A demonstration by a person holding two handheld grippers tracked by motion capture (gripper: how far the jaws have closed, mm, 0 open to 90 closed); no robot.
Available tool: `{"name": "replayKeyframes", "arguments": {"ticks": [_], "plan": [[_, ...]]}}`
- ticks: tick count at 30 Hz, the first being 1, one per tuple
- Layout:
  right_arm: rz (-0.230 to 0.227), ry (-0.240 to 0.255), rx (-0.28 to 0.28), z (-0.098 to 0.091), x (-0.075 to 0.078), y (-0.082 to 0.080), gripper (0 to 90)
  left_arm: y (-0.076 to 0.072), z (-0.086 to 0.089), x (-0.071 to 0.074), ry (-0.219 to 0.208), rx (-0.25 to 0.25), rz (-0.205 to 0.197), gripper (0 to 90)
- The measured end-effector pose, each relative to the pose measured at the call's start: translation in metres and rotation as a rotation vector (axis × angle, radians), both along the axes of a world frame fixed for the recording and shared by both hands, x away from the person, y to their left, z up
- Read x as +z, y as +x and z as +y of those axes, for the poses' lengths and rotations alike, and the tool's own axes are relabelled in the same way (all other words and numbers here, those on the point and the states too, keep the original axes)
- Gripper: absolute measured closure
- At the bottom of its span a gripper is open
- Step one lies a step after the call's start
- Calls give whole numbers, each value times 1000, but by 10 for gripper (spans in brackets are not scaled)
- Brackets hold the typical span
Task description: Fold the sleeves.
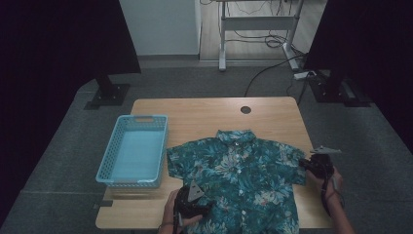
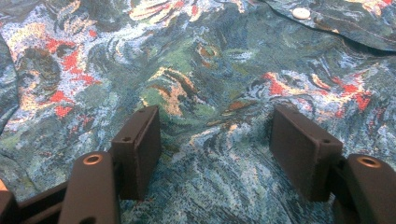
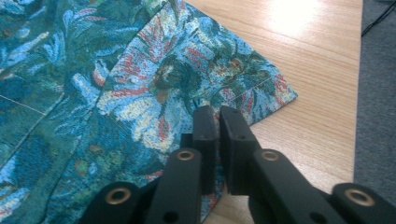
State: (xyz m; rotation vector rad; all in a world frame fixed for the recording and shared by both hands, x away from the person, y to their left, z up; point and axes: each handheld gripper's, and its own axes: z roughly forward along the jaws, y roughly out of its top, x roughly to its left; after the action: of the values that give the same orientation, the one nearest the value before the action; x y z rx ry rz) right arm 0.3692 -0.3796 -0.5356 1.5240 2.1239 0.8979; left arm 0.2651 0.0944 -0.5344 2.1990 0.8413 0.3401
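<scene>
fabric is what the hands are dealing with: a floral shirt [image 1: 238,178] is lying spread flat, front up and buttoned, across the near half of the table [image 1: 195,109], its hem reaching the near edge and its collar pointing toward the far edge. it is looking light, soft and limp, so it is likely going to sag, drape and slide on the smooth wood rather than keeping any shape; a pinch on an edge or corner should be gripping better than a press on the flat middle, where a single layer is hard to gather. the right gripper [image 3: 218,122] is sitting at the right sleeve [image 3: 201,70] near the table's right edge, its jaws closed down tight on the sleeve's hem edge, pinching a thin bit of cloth. the left gripper [image 2: 215,140] is resting over the shirt's lower left front near the near edge, jaws standing wide apart with cloth lying between the pads [image 2: 140,140] but nothing clamped. a blue basket [image 1: 134,151] is standing on the left side of the table, just beside the left sleeve. lifting from the sleeve alone is probably going to drag the rest along in a loose trailing fold
</scene>
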Motion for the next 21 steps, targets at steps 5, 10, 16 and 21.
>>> {"name": "replayKeyframes", "arguments": {"ticks": [5,10,16,21], "plan": [[-7,31,-8,-2,-2,0,874,0,0,0,0,0,0,337],[-19,29,-10,-1,-2,-2,875,0,0,0,0,0,0,336],[-50,60,1,2,4,-7,879,0,0,0,0,-1,0,336],[-83,68,27,8,17,-14,881,0,0,0,0,-1,0,336]]}}
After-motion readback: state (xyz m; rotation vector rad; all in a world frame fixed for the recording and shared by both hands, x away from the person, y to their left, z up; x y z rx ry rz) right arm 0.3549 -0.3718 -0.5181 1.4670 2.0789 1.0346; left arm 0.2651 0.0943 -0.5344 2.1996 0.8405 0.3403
